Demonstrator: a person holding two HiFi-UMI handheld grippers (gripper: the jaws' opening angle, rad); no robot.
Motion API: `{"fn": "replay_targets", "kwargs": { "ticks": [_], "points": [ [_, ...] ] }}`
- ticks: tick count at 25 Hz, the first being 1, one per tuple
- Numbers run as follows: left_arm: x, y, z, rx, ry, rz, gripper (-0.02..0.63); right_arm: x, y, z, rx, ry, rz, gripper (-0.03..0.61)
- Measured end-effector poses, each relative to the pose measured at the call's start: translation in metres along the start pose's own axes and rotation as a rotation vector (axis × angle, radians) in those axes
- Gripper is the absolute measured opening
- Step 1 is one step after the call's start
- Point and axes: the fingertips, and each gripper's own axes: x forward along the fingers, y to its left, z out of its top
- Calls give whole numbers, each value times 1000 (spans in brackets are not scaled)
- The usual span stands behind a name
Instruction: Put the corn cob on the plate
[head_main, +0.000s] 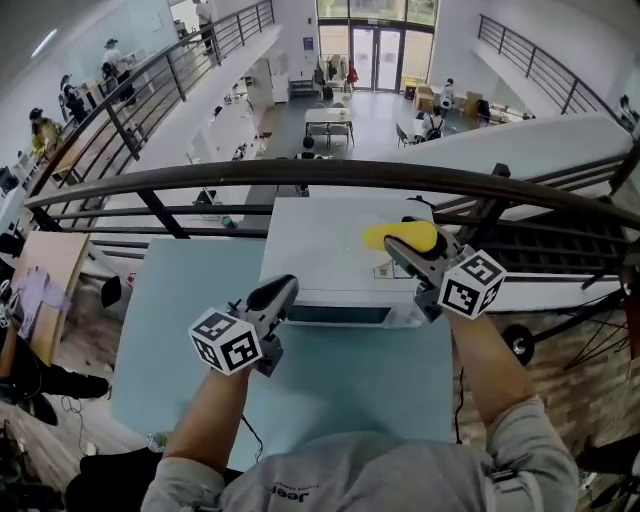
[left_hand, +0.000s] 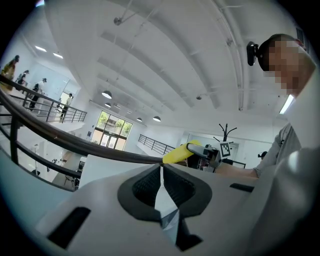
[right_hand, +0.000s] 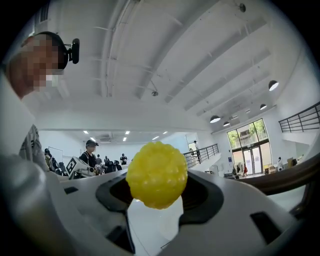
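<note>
A yellow corn cob (head_main: 400, 236) is held crosswise in my right gripper (head_main: 407, 245), over the far right part of a white box (head_main: 320, 250). In the right gripper view the cob's knobbly end (right_hand: 157, 174) fills the gap between the dark pads, which are shut on it. My left gripper (head_main: 283, 292) hovers near the box's front left corner. Its pads (left_hand: 150, 187) meet with nothing between them. From the left gripper view the corn cob (left_hand: 180, 153) and the right gripper (left_hand: 210, 153) show off to the right. No plate is in any view.
The white box stands on a pale blue table (head_main: 180, 330). Just beyond it a dark handrail (head_main: 300, 175) runs across, with a drop to a lower hall behind. Wooden boards (head_main: 45, 290) and cables lie on the floor at the left.
</note>
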Motion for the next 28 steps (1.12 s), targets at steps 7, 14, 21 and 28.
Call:
{"fn": "replay_targets", "kwargs": {
  "ticks": [7, 14, 21, 28],
  "points": [
    [48, 26, 17, 43, 1, 16, 31, 37, -25, -1, -62, 2, 19, 256],
    [75, 58, 10, 45, 39, 40, 32, 73, -40, -26, -152, 69, 29, 256],
    [94, 67, 5, 83, 86, 75, 32, 86, -45, -39, -249, 118, 40, 256],
    [109, 66, 5, 97, 87, 63, 32, 91, -48, -46, -280, 117, 69, 256]
  ]
}}
